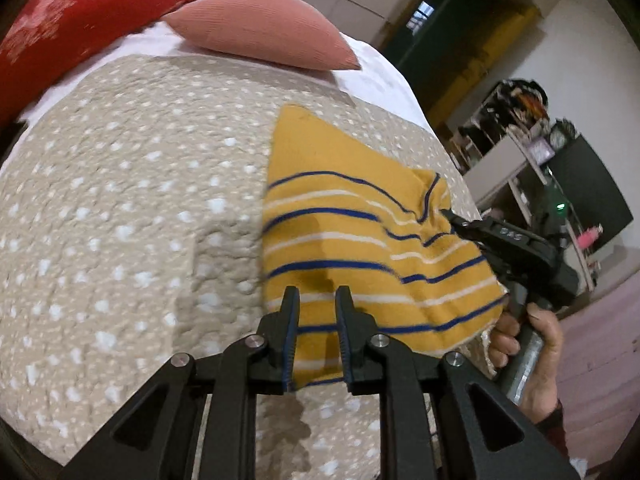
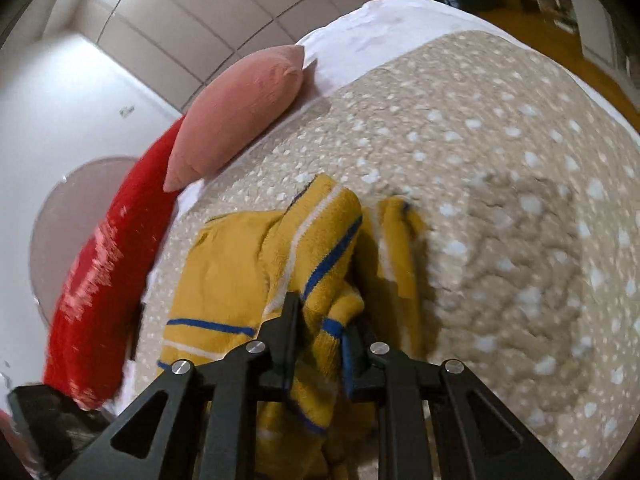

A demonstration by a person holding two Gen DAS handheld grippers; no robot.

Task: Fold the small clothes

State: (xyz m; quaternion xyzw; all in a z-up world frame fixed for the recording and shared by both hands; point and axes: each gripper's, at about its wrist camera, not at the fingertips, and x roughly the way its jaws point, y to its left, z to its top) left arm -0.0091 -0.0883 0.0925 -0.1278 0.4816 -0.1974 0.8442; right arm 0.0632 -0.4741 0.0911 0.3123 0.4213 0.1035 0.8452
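Bedspread (image 1: 120,200) bears yellow striped garment (image 1: 352,240), both tongs clamping it.

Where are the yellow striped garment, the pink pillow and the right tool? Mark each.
yellow striped garment (image 1: 340,216), left wrist view, on its flat striped middle.
pink pillow (image 1: 260,32), left wrist view, on its ribbed centre.
right tool (image 1: 454,216), left wrist view, at its tips pinching the garment's edge.

Soft, even indoor light fell; motion blur smeared both views, worst on the red pillow (image 2: 100,276). Fisheye bending darkened the corners.
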